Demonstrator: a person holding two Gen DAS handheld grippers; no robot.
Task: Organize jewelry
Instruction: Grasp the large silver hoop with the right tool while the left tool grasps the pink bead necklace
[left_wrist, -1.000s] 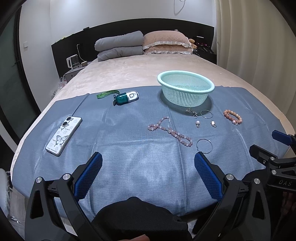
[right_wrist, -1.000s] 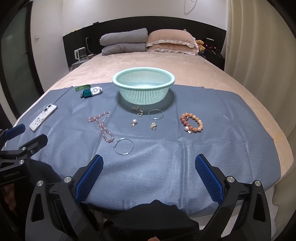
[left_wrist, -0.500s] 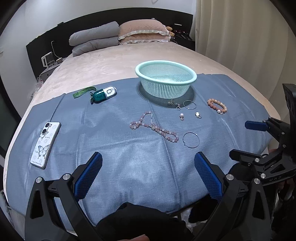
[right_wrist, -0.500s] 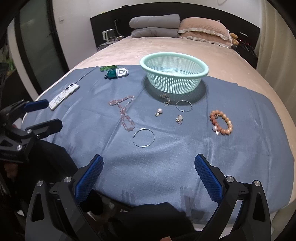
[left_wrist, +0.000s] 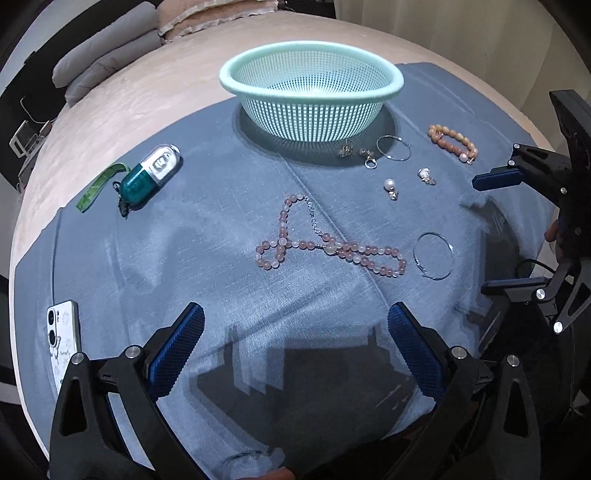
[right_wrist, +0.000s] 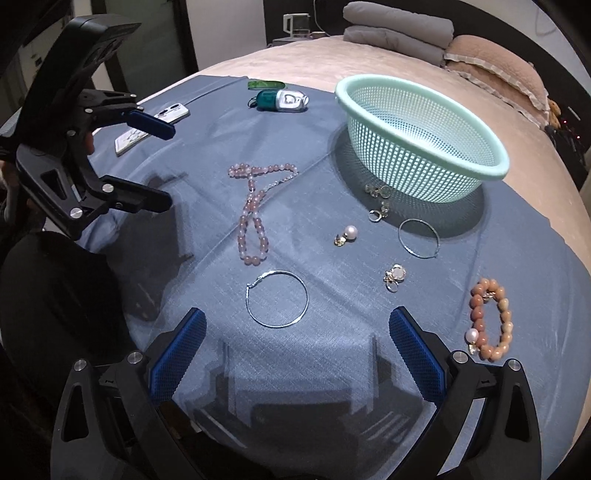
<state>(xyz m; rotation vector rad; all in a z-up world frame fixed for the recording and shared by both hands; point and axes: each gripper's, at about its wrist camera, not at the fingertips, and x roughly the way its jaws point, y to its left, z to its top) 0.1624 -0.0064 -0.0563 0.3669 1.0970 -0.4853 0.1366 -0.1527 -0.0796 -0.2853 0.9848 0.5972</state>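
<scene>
A mint mesh basket (left_wrist: 310, 74) (right_wrist: 424, 122) stands on a blue cloth (left_wrist: 221, 288) on the bed. In front of it lie a pink bead necklace (left_wrist: 325, 247) (right_wrist: 253, 214), an orange bead bracelet (left_wrist: 452, 142) (right_wrist: 491, 319), two thin silver hoops (left_wrist: 433, 255) (right_wrist: 277, 298) (right_wrist: 419, 237) and several small earrings (left_wrist: 390, 186) (right_wrist: 346, 234). My left gripper (left_wrist: 295, 350) is open and empty, short of the necklace. My right gripper (right_wrist: 295, 350) is open and empty, just short of the near hoop.
A teal and silver capsule case (left_wrist: 151, 177) with a green strap lies at the left. A white phone (left_wrist: 64, 336) lies near the cloth's left edge. Pillows and folded grey bedding (right_wrist: 399, 35) sit at the head of the bed.
Both grippers have moved forward and down over the cloth toward the jewelry, which now looks larger. Both stay open. Nothing on the cloth has moved.
</scene>
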